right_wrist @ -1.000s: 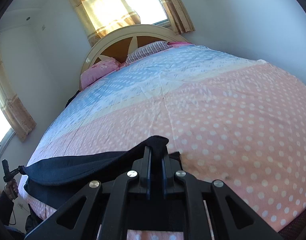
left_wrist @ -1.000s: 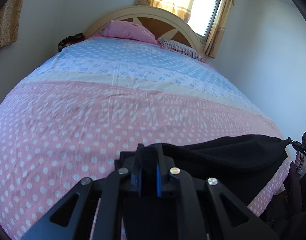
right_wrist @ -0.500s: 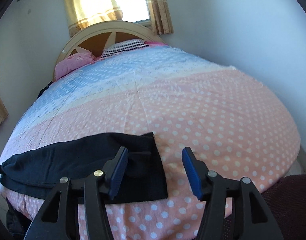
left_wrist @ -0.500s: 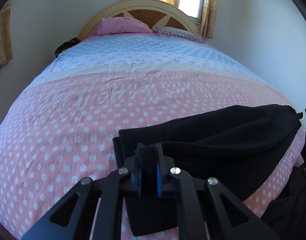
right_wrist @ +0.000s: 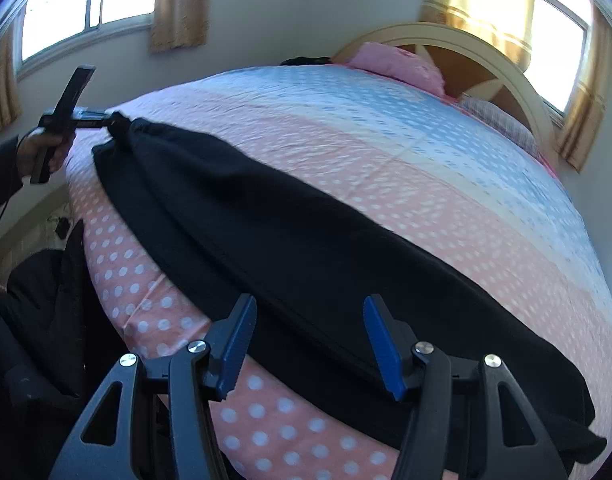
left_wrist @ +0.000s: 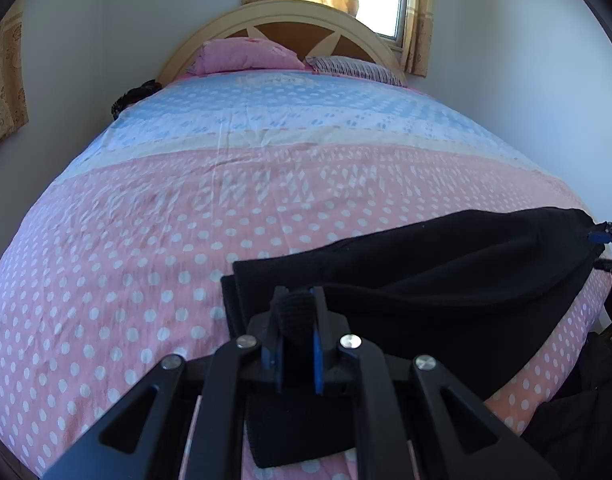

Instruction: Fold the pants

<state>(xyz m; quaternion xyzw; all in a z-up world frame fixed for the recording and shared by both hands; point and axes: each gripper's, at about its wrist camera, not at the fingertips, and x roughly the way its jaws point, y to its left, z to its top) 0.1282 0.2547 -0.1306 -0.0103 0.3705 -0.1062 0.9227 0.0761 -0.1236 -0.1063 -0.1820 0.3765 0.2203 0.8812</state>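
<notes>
Black pants point(left_wrist: 446, 272) lie stretched across the pink dotted bedcover point(left_wrist: 185, 240) near the bed's front edge. My left gripper point(left_wrist: 295, 308) is shut on one end of them, with a fold of black cloth pinched between its blue pads. The right wrist view shows the same gripper point(right_wrist: 105, 122) in a hand point(right_wrist: 37, 152) at the pants' point(right_wrist: 285, 220) far left end. My right gripper point(right_wrist: 309, 304) hangs open above the pants near their front edge, and nothing is pressed between its fingers. Its tip point(left_wrist: 610, 236) peeks in at the right edge of the left wrist view.
A pink pillow point(left_wrist: 245, 54) and a striped pillow point(left_wrist: 354, 66) lie by the curved headboard point(left_wrist: 289, 12). Dark clothing point(right_wrist: 45, 300) sits beside the bed's front corner. There are curtained windows point(right_wrist: 85, 0) on two walls. The bedcover beyond the pants is flat.
My right gripper let go of the pants' end, opened, and swung round to look along the pants toward the left gripper. The left gripper kept its grip and barely shifted.
</notes>
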